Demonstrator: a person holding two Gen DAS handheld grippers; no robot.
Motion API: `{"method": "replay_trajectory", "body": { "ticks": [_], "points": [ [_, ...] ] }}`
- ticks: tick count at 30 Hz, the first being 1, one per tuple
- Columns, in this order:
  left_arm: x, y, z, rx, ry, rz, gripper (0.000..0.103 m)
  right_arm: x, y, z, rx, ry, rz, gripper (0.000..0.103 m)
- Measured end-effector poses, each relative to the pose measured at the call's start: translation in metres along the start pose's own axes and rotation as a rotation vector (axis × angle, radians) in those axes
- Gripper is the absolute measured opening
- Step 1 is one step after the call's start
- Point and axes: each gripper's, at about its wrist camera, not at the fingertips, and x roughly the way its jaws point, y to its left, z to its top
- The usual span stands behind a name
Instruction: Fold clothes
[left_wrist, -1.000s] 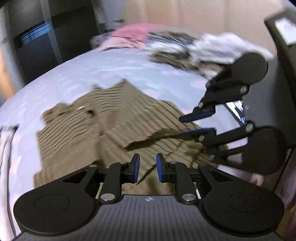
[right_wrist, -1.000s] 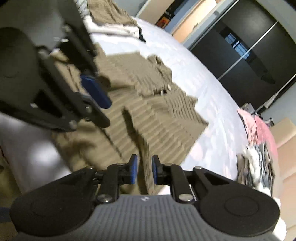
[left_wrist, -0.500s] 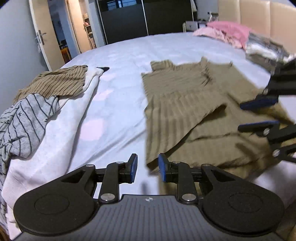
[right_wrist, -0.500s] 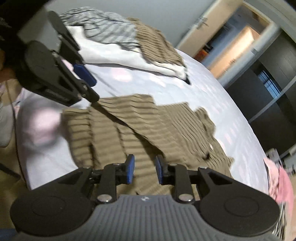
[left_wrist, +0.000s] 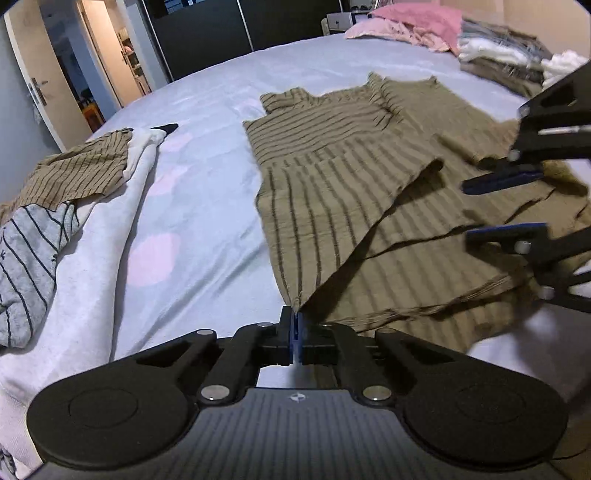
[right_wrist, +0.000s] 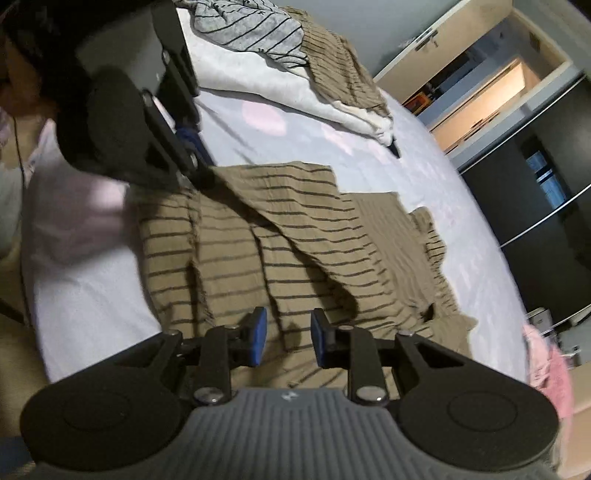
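The left tongs (left_wrist: 294, 334) are pressed together on a pointed corner of the striped shirt (left_wrist: 332, 192), the blue pads pinching the thin cloth where it narrows to a tip; the fabric rises from that corner in a taut fold. The right tongs (right_wrist: 284, 339) are spread, their blue rubber pads apart, hovering just above the shirt's near hem with nothing between them. In the left view they show at the right edge (left_wrist: 498, 206), over the shirt's far side.

The shirt is olive-brown woven cotton, crinkled, with fine dark stripes. It lies partly folded on the bed (left_wrist: 207, 229), one panel doubled over another so the stripes run in crossing directions, its ribbed collar (left_wrist: 284, 101) pointing away. The bed sheet is smooth and pale lilac with faint round pink spots.

To the left, a loose heap (left_wrist: 55, 192) holds a soft white garment, a grey striped piece and another brown striped one. At the far end sit crumpled pink clothes (left_wrist: 413, 18) and a stack of folded clothes (left_wrist: 498, 55). Beyond stand dark glossy wardrobe doors (left_wrist: 207, 33) and an open doorway (left_wrist: 99, 74).
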Motion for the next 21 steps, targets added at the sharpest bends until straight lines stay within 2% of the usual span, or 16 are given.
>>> {"method": "replay_trajectory", "body": {
  "ticks": [6,7,11,13,17,18,19,20,21],
  "points": [
    [-0.02,0.018,0.004,-0.243,0.05,-0.245,0.0,0.012,-0.018,-0.001,0.082,0.038,-0.111,0.027],
    [-0.018,0.022,0.003,-0.28,0.063,-0.264,0.0,0.015,-0.023,-0.001,0.104,0.044,-0.121,0.028],
    [-0.005,0.031,-0.001,-0.328,0.084,-0.215,0.0,0.023,-0.035,-0.003,0.16,0.057,-0.117,0.028],
    [-0.002,0.035,-0.002,-0.353,0.083,-0.211,0.0,0.025,-0.031,-0.003,0.128,0.056,-0.132,0.028],
    [-0.004,0.035,0.0,-0.337,0.056,-0.171,0.0,0.032,-0.023,-0.004,0.076,0.062,-0.149,0.027],
    [-0.006,0.034,0.0,-0.334,0.051,-0.165,0.0,0.034,-0.024,-0.004,0.081,0.062,-0.155,0.025],
    [-0.008,0.033,0.0,-0.331,0.045,-0.159,0.0,0.035,-0.025,-0.003,0.089,0.065,-0.163,0.018],
    [-0.009,0.033,0.0,-0.329,0.041,-0.155,0.0,0.036,-0.028,-0.003,0.106,0.072,-0.174,0.0],
    [-0.009,0.034,0.0,-0.328,0.039,-0.154,0.0,0.036,-0.032,-0.003,0.128,0.084,-0.186,0.0]
  ]
}}
